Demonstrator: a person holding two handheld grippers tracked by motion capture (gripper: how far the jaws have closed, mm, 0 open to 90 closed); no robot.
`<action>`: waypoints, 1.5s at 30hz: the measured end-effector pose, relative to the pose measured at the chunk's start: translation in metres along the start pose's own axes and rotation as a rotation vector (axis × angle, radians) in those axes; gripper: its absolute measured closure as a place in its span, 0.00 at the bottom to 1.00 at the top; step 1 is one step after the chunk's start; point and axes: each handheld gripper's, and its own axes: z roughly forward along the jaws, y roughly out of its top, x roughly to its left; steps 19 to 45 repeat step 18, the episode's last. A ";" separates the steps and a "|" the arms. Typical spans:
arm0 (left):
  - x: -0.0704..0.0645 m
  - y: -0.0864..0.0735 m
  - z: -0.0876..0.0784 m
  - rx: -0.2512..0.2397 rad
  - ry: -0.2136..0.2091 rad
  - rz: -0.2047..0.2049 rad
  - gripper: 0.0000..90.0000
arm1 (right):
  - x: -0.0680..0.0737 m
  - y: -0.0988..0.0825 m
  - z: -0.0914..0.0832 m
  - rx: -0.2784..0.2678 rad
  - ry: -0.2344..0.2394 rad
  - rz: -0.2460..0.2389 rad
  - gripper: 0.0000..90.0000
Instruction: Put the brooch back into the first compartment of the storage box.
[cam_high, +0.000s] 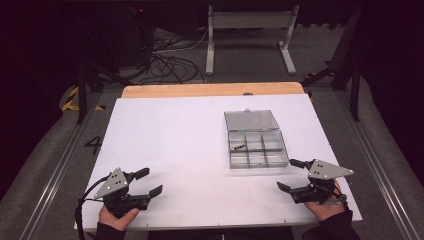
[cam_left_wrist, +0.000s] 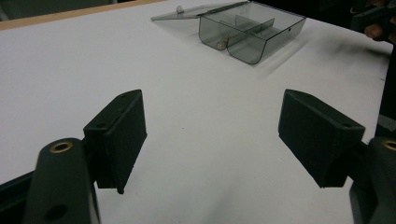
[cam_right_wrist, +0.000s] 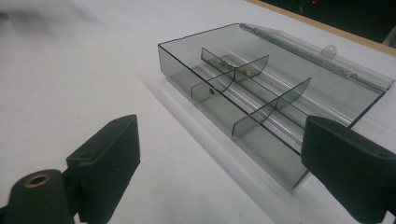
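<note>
Dark room; grey floor (cam_high: 45, 150), cables (cam_high: 170, 62), white stand (cam_high: 250, 22) behind.

Table (cam_high: 175, 140) top white, plain, no pattern; far edge strip light wood tan. Box (cam_high: 256, 148) smoky grey see-through plastic, dividers same grey, lid (cam_high: 251, 120) same tint, darker edges. Small item (cam_high: 238, 147) in a left compartment dark brown with a lighter end. Left tongs (cam_high: 148, 182) matte black, brass-coloured rivet holes, grey plate on top. Right tongs (cam_high: 291, 175) black too, grey plate. Sleeves (cam_high: 334, 227) dark. Floor (cam_high: 50, 150) grey, yellow-black striped tape at left. Frame (cam_high: 250, 35) behind table pale grey. Background black.
</note>
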 end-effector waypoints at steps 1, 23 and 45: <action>-0.001 0.000 0.001 0.003 -0.002 -0.008 0.27 | 0.000 0.000 0.000 0.001 -0.002 -0.001 0.14; -0.004 0.003 0.005 0.013 0.005 0.023 0.27 | 0.000 0.000 0.000 0.003 -0.005 0.000 0.14; -0.004 0.003 0.005 0.013 0.005 0.023 0.27 | 0.000 0.000 0.000 0.003 -0.005 0.000 0.14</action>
